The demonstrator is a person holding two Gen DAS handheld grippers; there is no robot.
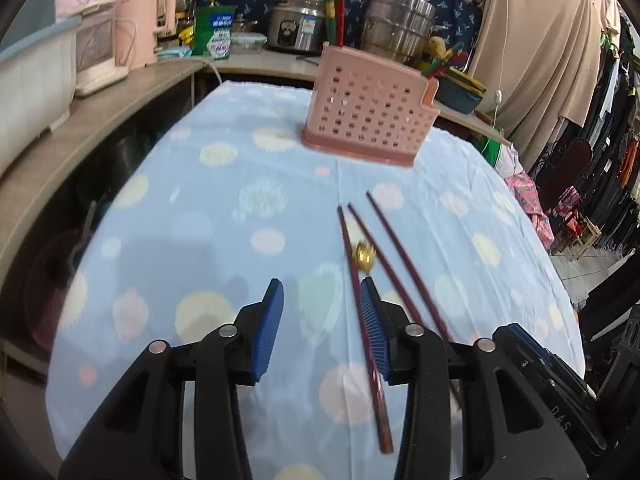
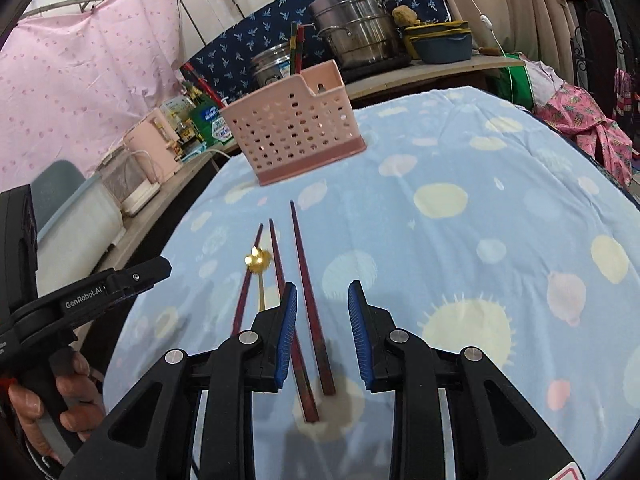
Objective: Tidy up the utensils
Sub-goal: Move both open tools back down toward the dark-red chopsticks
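Observation:
Three dark red chopsticks [image 1: 362,304] [image 2: 306,292] lie side by side on the blue spotted tablecloth, with a small gold spoon [image 1: 365,257] [image 2: 259,261] among them. A pink perforated utensil holder [image 1: 370,106] [image 2: 294,128] stands upright at the far end of the table. My left gripper [image 1: 322,294] is open and empty, its right pad beside the leftmost chopstick. My right gripper [image 2: 322,296] is open and empty, straddling the rightmost chopstick. The left gripper also shows in the right wrist view [image 2: 120,280], held by a hand.
A shelf [image 1: 92,120] runs along the left and back with a pink kettle [image 1: 140,24], a green packet [image 1: 214,32], steel pots [image 1: 396,20] [image 2: 356,26] and a blue-yellow box [image 2: 440,42]. Clothes hang at the right [image 1: 616,120].

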